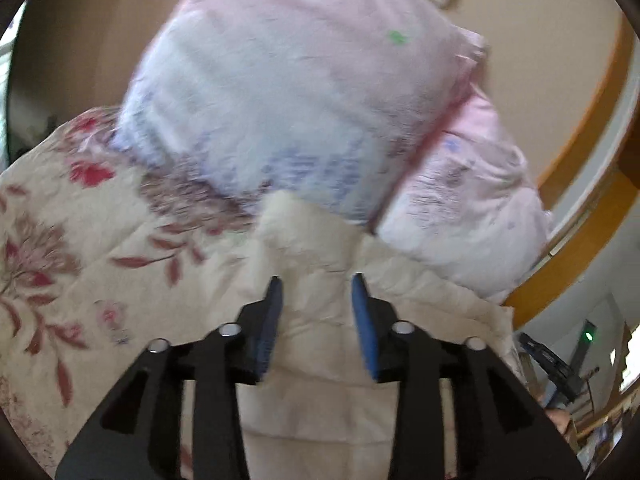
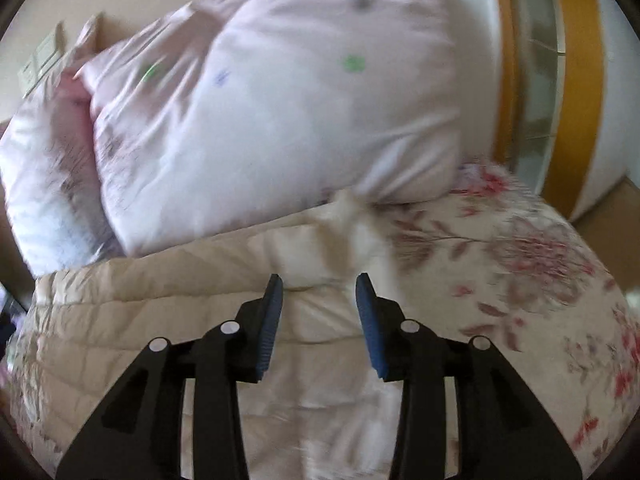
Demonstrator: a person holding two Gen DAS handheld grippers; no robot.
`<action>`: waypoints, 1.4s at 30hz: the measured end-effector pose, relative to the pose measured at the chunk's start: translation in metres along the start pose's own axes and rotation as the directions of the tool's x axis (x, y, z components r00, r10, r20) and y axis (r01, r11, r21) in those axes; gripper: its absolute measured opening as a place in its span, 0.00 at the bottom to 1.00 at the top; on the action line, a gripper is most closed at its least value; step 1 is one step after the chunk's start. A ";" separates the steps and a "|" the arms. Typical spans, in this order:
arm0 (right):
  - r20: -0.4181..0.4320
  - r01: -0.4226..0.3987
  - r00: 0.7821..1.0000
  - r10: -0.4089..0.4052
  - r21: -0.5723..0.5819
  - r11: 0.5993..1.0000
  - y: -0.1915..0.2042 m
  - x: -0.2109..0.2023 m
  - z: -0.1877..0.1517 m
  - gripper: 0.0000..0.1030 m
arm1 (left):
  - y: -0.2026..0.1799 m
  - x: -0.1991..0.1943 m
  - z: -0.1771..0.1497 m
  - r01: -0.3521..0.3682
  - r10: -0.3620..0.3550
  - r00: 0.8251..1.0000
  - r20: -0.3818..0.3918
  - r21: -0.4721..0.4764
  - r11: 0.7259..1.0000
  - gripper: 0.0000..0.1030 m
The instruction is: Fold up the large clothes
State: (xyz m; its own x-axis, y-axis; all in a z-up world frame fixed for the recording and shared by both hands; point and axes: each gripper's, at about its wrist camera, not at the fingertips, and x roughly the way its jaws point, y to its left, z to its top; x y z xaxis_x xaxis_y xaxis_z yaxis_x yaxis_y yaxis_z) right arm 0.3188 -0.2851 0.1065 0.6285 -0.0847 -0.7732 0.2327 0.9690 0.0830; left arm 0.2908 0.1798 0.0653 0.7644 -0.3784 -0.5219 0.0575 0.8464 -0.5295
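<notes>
Beige wall and an orange-trimmed wardrobe (image 2: 576, 80) backed the scene; bed surface itself hidden under bedding. Two pink pillows (image 1: 288, 92) sat at 12 o'clock in both wrist views, resting on the far edge of the floral quilt (image 1: 60, 240). Quilt was the large item to fold: printed side showed at 9 o'clock in the left view and 3 o'clock in the right view, plain cream underside (image 2: 132, 312) turned up across the middle, so at least one fold looked already laid over. A raised cream peak (image 1: 304, 224) stood just ahead of both tools, touching the pillows. Left gripper (image 1: 317, 280) had jaws apart, moderately wide, nothing between them, hovering over cream fabric; contact could not be told. Right gripper (image 2: 319, 280) same: jaws apart, holding nothing. Both frames motion-blurred. Judged early to mid task: one layer folded, quilt still broad and lumpy, further folds and flattening left, no corner gripped yet.
</notes>
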 end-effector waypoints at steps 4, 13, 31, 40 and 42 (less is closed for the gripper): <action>-0.087 -0.019 0.996 0.021 0.023 1.000 0.009 0.032 0.002 0.38 | -0.015 0.034 0.002 0.010 -0.010 0.997 -0.080 -0.007 1.000 0.38; -0.190 0.036 0.982 -0.016 0.101 0.994 -0.007 0.085 0.005 0.43 | 0.017 0.086 -0.006 -0.065 0.044 0.984 -0.171 -0.120 0.991 0.29; -0.117 -0.070 0.990 0.081 0.095 0.993 -0.009 0.014 -0.022 0.48 | 0.017 0.043 -0.018 -0.025 0.010 0.992 -0.128 -0.123 0.992 0.42; -0.176 -0.036 0.983 0.051 0.087 0.996 -0.012 0.027 -0.039 0.50 | 0.029 0.046 -0.031 -0.037 0.010 0.986 -0.164 -0.163 0.986 0.42; -0.202 -0.030 0.978 0.048 0.094 0.995 -0.016 0.039 -0.044 0.53 | 0.031 0.052 -0.033 -0.041 0.011 0.985 -0.174 -0.168 0.985 0.41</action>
State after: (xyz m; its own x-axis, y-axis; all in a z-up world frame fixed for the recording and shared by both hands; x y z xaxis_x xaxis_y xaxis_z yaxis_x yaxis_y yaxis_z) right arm 0.3069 -0.2936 0.0475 0.4763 0.0110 -0.8792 0.2827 0.9449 0.1649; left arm 0.3106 0.1740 -0.0002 0.6416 -0.4287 -0.6361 -0.0823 0.7860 -0.6127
